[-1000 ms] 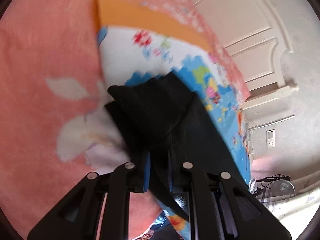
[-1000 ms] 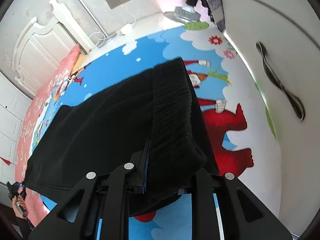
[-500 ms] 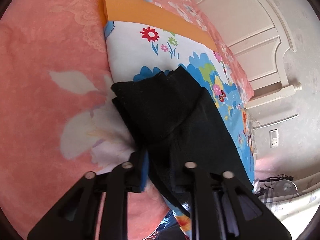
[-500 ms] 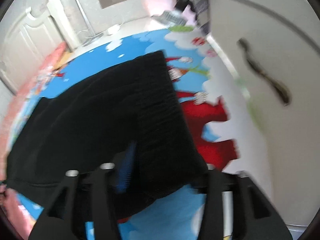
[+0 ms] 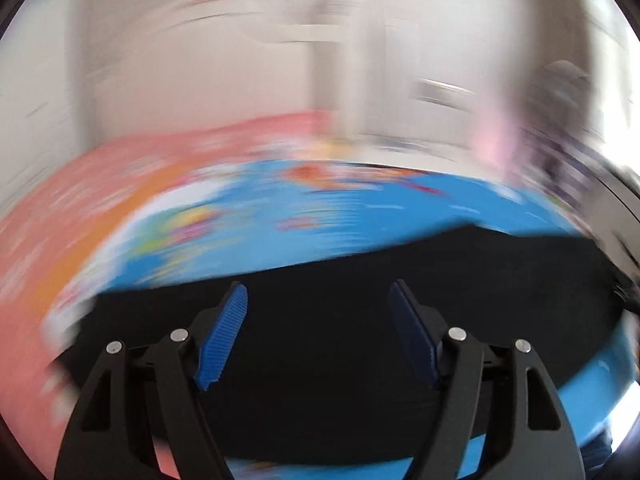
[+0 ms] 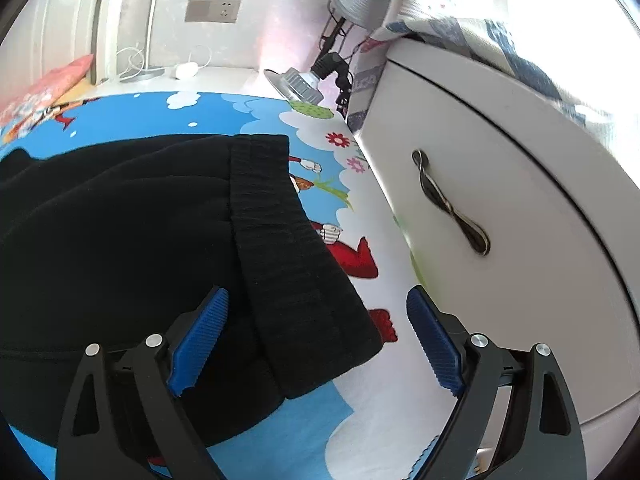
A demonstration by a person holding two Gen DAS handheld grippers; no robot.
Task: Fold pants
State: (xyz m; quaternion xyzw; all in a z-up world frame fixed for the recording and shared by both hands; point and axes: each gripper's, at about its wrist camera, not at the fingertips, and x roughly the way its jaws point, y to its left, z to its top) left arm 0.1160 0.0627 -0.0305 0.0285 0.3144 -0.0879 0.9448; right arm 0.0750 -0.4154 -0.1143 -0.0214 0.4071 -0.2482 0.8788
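Whereas half a second ago both tongs pinched black cloth, the left tongs (image 5: pixel 318 334) and right tongs (image 6: pixel 318 342) now stand spread and hold nothing. Beyond them the black pants (image 6: pixel 132 236) lie doubled on the blue cartoon mat (image 6: pixel 132 114), ribbed waistband (image 6: pixel 280 236) uppermost, beside the white cabinet (image 6: pixel 520 208). That fold looks laid; I judge another fold or smoothing remains.
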